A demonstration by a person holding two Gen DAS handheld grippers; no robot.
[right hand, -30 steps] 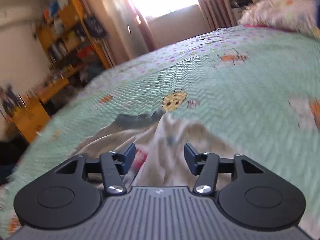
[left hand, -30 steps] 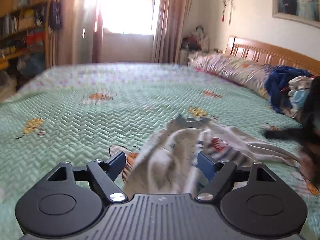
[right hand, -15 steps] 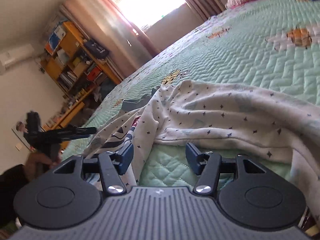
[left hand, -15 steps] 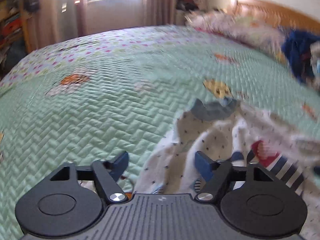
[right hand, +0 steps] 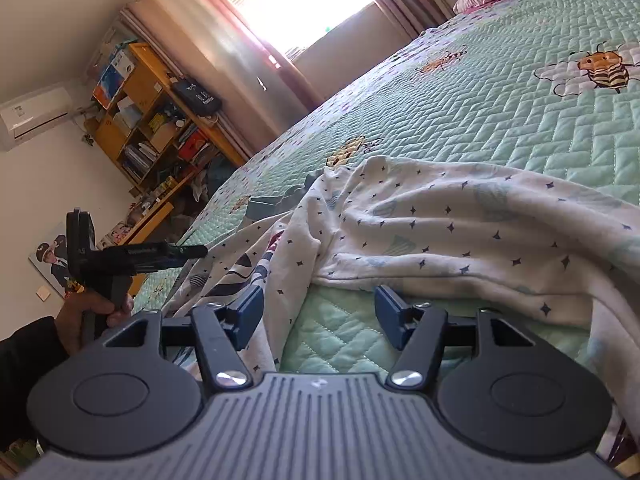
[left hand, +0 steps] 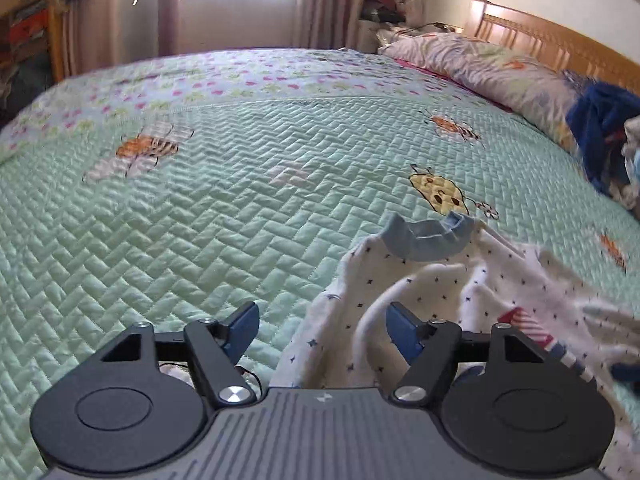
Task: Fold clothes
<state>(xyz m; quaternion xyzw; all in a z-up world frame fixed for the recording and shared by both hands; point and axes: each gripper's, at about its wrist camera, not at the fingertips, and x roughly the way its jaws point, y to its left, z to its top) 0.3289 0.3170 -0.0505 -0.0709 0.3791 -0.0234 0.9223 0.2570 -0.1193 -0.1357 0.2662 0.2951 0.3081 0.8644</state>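
A white shirt (left hand: 500, 280) with small dark stars, a blue-grey collar (left hand: 430, 236) and a red and navy striped print lies crumpled on the green quilt (left hand: 200, 220). My left gripper (left hand: 322, 330) hovers over its near edge. A fold of cloth lies between the opening jaws, and the left pad stands apart from it. In the right wrist view the shirt (right hand: 460, 224) spreads across the bed. My right gripper (right hand: 320, 312) sits low at its hem with jaws opening, bare quilt between them and cloth beside the left finger. The left gripper (right hand: 196, 251) shows there in a hand (right hand: 92, 312).
Pillows (left hand: 492, 68) and a wooden headboard (left hand: 560, 40) line the right side of the bed. A heap of blue and pale clothes (left hand: 604, 120) lies beside them. A cluttered bookshelf (right hand: 152, 120) stands beyond the bed's far edge, near the curtained window.
The shirt, bunched up between the grippers a second ago, now lies lower and spread on the quilt. The left view has tipped down towards the collar. The right gripper has sunk to the hem.
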